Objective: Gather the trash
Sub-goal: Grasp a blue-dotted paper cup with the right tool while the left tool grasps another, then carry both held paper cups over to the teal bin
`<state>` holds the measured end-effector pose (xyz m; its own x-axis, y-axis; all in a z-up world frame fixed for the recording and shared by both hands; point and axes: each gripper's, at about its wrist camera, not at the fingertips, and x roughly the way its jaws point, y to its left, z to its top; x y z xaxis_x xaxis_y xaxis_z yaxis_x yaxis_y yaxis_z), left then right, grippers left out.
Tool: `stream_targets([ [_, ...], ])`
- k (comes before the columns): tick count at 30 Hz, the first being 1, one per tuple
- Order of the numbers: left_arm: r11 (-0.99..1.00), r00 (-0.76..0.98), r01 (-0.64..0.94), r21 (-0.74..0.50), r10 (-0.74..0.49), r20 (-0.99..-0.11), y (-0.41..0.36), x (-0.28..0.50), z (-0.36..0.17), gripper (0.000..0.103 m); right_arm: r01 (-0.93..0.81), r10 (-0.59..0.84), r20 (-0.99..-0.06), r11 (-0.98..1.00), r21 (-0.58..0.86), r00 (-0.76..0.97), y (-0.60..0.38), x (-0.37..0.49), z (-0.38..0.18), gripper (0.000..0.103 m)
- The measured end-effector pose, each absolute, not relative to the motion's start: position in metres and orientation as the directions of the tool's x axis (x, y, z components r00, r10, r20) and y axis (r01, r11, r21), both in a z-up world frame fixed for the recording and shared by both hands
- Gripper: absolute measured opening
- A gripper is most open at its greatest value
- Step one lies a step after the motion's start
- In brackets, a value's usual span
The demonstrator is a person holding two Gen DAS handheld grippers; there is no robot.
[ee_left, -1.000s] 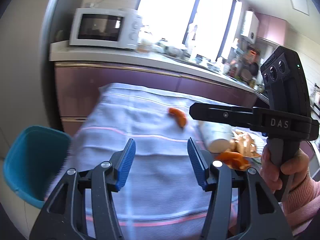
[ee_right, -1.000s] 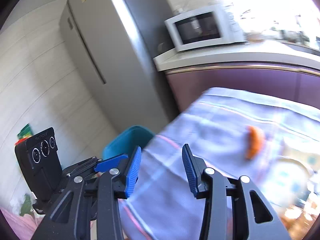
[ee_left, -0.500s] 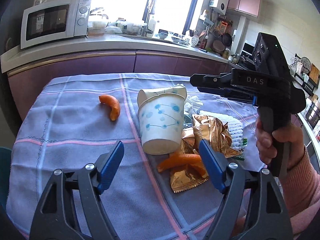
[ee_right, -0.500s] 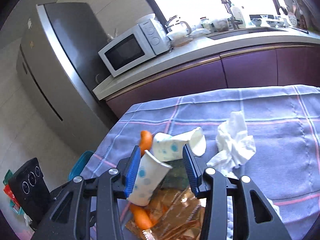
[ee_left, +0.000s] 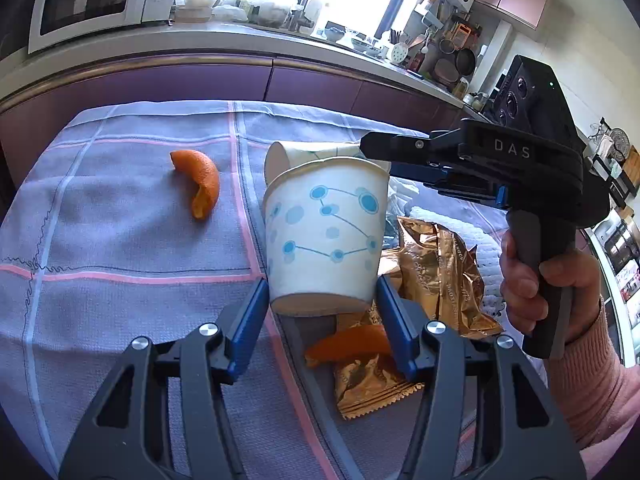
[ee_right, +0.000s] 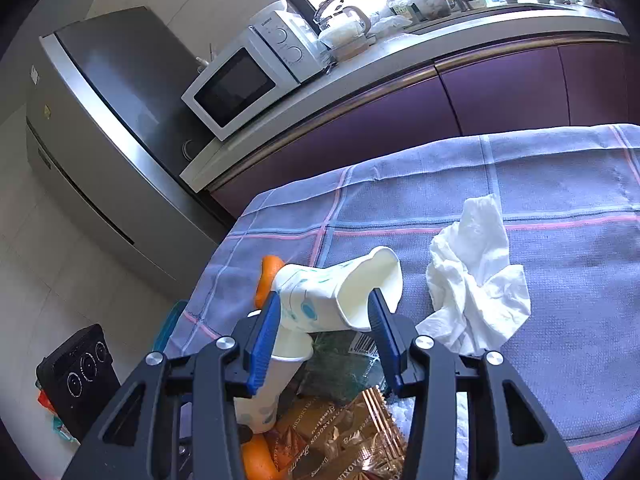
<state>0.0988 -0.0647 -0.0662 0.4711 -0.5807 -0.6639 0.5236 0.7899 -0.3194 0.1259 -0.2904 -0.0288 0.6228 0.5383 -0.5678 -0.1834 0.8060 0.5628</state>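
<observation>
Between my left tongs [ee_left: 322, 314] stands the upright white paper cup with blue dots [ee_left: 324, 236], jaws closing beside its base, not visibly pressing. My right tongs [ee_right: 324, 320] are closing around a tipped, crumpled paper cup [ee_right: 340, 296]. Bare lilac checked cloth [ee_left: 100, 240] spreads left; its edge lies far behind.

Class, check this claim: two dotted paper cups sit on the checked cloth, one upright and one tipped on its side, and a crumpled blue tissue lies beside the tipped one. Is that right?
One detail is wrong: the tissue is white, not blue. The right wrist view shows it crumpled beside the tipped cup. The upright cup and the checked cloth are as stated.
</observation>
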Motion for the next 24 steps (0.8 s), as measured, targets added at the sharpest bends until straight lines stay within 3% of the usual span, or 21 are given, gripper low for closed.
stream_targets([
  [7, 0.795, 0.496, 0.512, -0.326, -0.583, -0.643, -0.053, 0.096, -0.061, 0.055, -0.213, 0.564, -0.554, 0.792, 0.572, 0.612, -0.286, 0.125, -0.029, 0.011],
  [13, 0.805, 0.533, 0.510, -0.302, -0.572, -0.624, -0.041, 0.086, -0.052, 0.054, -0.256, 0.573, -0.531, 0.792, 0.554, 0.624, -0.275, 0.119, -0.019, 0.005],
  [24, 0.838, 0.615, 0.475, -0.268, -0.534, -0.580, 0.002, 0.062, -0.030, 0.055, -0.338, 0.599, -0.480, 0.782, 0.524, 0.641, -0.248, 0.102, 0.005, 0.004],
])
